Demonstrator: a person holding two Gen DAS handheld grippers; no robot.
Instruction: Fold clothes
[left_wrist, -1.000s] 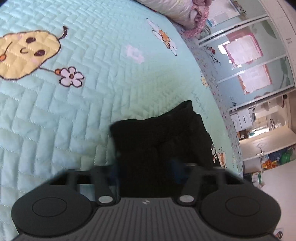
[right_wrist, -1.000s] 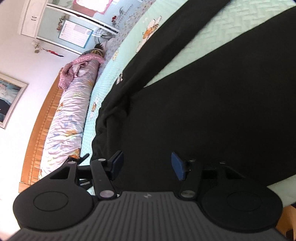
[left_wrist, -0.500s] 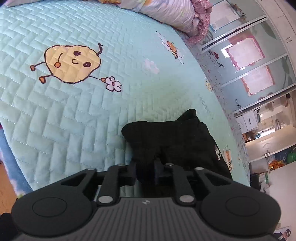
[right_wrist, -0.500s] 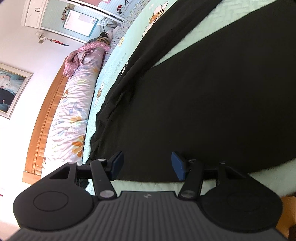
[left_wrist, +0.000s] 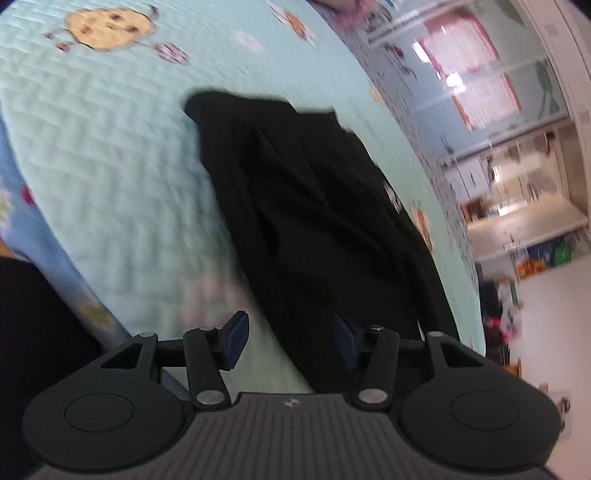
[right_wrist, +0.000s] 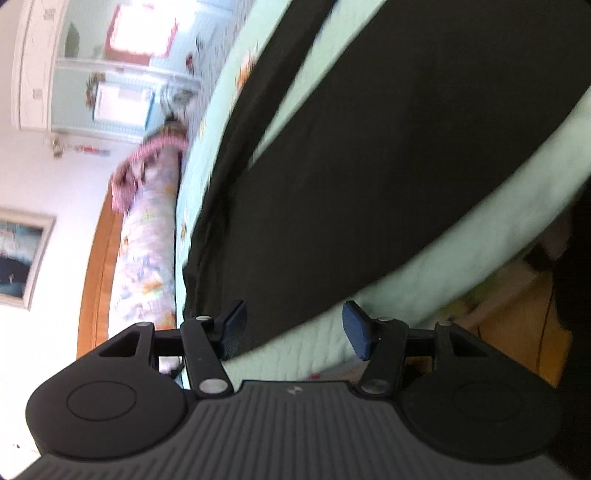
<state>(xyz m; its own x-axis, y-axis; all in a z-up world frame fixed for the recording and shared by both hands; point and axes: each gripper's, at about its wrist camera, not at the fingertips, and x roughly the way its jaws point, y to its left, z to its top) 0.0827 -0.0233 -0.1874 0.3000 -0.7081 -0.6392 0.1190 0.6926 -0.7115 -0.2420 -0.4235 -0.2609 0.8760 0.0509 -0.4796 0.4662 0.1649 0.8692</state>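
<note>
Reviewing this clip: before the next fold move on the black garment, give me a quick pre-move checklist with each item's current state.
1. Left gripper open, holding nothing: ok.
2. Right gripper open, holding nothing: ok.
3. Black garment lies on the quilted mint bedspread, none hanging off the near edge: ok.
4. Garment's end in the left wrist view flat: not ok, it shows creases and bunched folds.
5. Garment's near hem within the right gripper's reach: ok, it sits just ahead of the fingers.
6. Views sharp enough to pick a grasp point: not ok, both are motion-blurred.
</note>
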